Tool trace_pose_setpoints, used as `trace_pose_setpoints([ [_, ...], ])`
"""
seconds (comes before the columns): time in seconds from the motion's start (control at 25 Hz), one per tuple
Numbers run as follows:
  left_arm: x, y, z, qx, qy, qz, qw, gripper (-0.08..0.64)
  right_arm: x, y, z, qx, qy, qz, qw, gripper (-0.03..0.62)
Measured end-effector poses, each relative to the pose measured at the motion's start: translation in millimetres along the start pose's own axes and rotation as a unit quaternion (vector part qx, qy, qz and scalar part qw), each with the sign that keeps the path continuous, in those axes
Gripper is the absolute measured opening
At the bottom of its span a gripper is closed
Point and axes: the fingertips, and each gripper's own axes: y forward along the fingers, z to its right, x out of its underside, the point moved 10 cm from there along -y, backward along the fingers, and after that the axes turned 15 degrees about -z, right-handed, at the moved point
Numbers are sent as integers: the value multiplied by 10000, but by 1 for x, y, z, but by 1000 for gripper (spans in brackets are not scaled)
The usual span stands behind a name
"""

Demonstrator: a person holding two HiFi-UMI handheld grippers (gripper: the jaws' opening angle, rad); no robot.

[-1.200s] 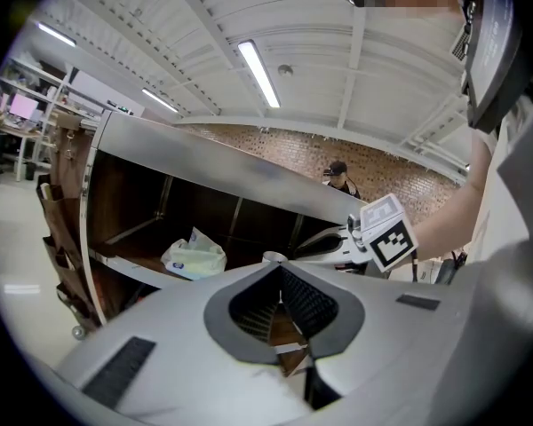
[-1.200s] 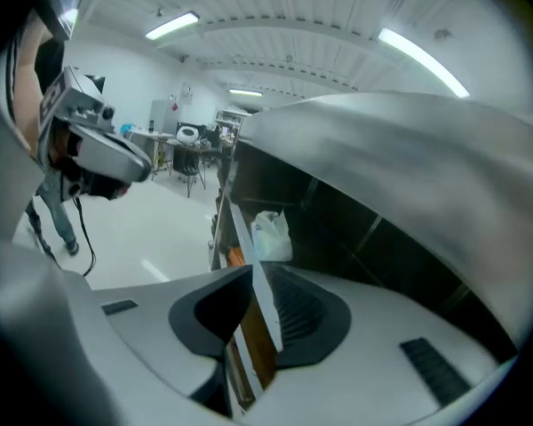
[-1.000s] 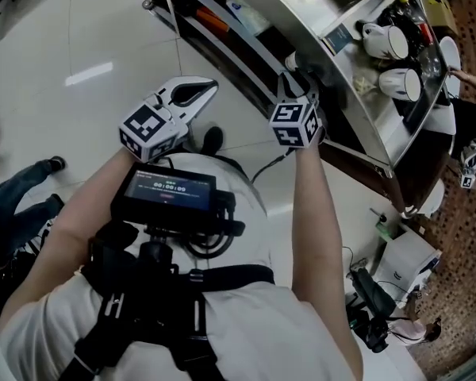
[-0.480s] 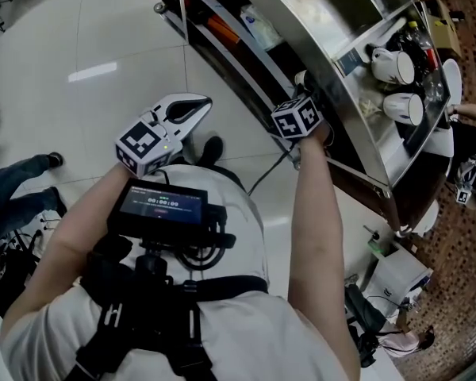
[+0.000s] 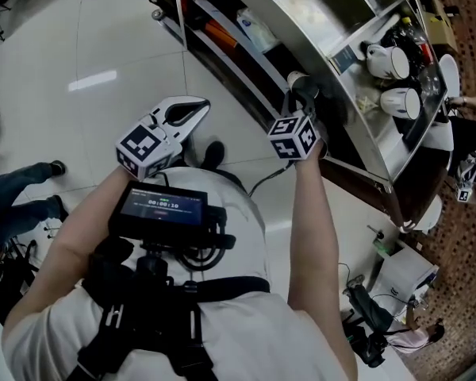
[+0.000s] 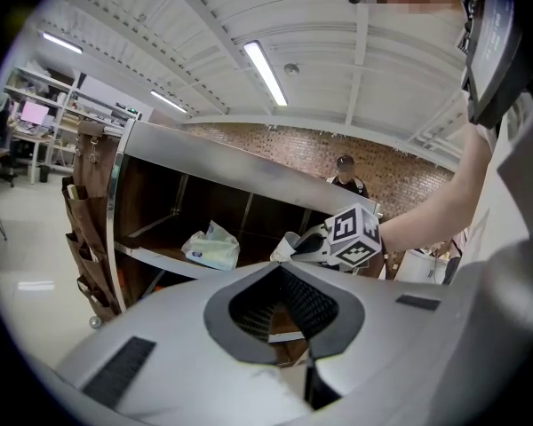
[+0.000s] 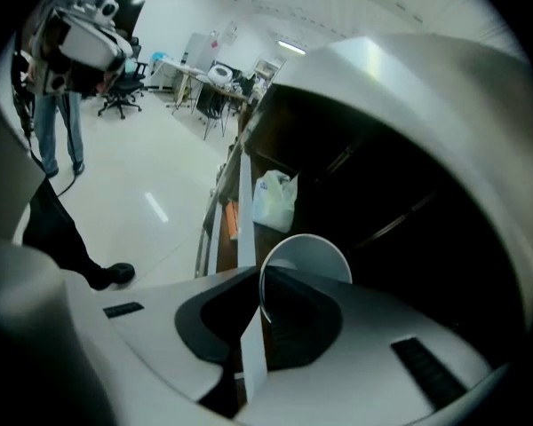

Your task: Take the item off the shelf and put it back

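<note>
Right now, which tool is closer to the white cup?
Right. The right tool has just been closing its jaws on the rim of the white cup at the shelf. The left tool is apart from it, over the floor, holding nothing.

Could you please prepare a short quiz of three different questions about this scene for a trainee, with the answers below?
1. True or false: the left gripper is closed on a ceramic mug.
2. Where does the crumpled white plastic bag lie? A. on a shelf of the steel rack; B. on the floor; C. between the left gripper's jaws.
3. Fill in: the right gripper grips a ____.
Key: 1 false, its jaws are together with nothing between them. 2 A. 3 thin-walled white cup; the jaws have just been closing onto its wall.
</note>
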Motion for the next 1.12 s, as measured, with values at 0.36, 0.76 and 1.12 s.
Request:
trace_pose_setpoints([
  [0.36,-11,1,2,98,262,-25,9996,0,-7,-79,-25,-767,577,1466,9845,25],
  [0.76,-49,-19,2,43,347,314,9989,0,-20,-147,-9,-950,1146,2820,9478,25],
  [1.12,-66,-21,13,207,672,416,9967,0,-21,-164,2,-991,1495,3207,9300,25],
])
